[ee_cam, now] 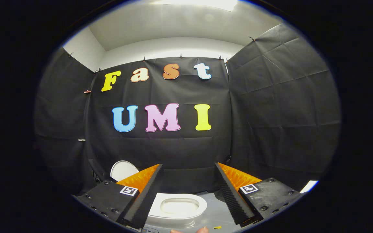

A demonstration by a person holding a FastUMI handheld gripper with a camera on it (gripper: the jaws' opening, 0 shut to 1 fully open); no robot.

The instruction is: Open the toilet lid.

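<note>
Toilet lid (pixel 123 170) already looks up

Gripper (pixel 189 183) is spread wide, holding nothing; the lid stands upright behind the left finger, past the seat (pixel 177 206) below. Probably light, stiff, slick plastic (grab its front edge, I'd guess).

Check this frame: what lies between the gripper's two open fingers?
In the gripper view, the toilet bowl with its white seat shows between the open gripper fingers; its raised lid stands beyond the left finger.

No readable text, brand or number anywhere apart from the wall; just a square black-and-white marker (pixel 129 190) on each finger.
</note>
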